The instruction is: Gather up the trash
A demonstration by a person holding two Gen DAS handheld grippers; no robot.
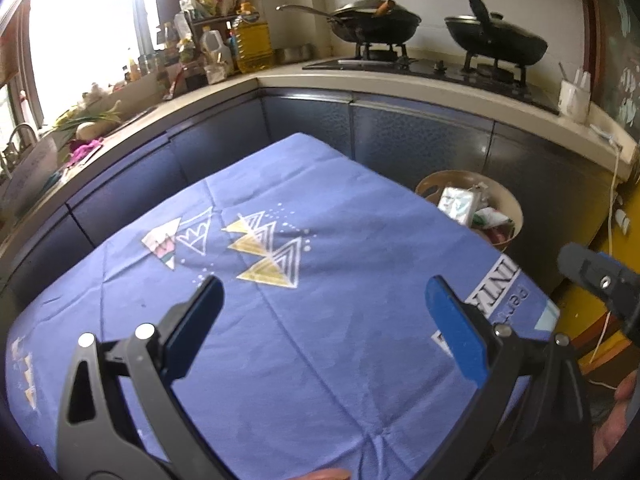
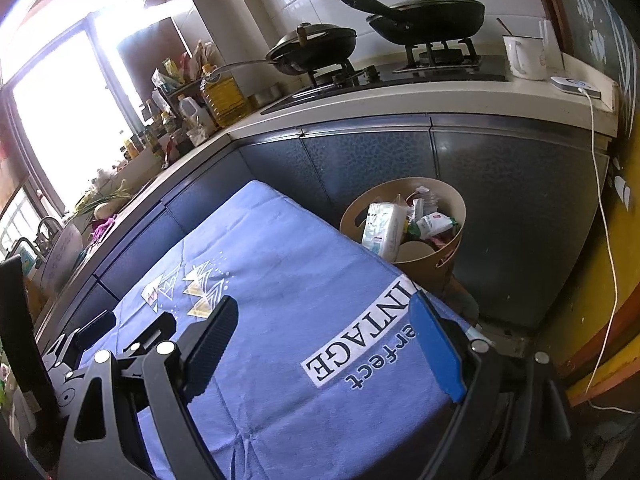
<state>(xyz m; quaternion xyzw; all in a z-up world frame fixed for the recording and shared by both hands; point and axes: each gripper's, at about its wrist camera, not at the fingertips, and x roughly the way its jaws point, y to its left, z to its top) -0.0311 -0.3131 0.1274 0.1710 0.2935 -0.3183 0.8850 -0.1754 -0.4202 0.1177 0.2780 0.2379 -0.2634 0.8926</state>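
A tan round trash bin (image 2: 434,258) stands on the floor past the table's far right corner, filled with a tissue pack (image 2: 382,227), wrappers and a paper cup; it also shows in the left wrist view (image 1: 510,196). The table wears a blue cloth (image 1: 304,320) with triangle prints and the word VINTAGE (image 2: 360,338). I see no loose trash on the cloth. My left gripper (image 1: 324,300) is open and empty above the cloth. My right gripper (image 2: 324,324) is open and empty near the table's right edge; part of it shows in the left wrist view (image 1: 600,280).
An L-shaped kitchen counter (image 1: 360,76) wraps behind the table, with two black pans (image 1: 376,20) on a gas stove, an oil bottle (image 1: 252,44), jars, vegetables and a sink at the left. A white cable (image 2: 608,240) hangs down the yellow wall at the right.
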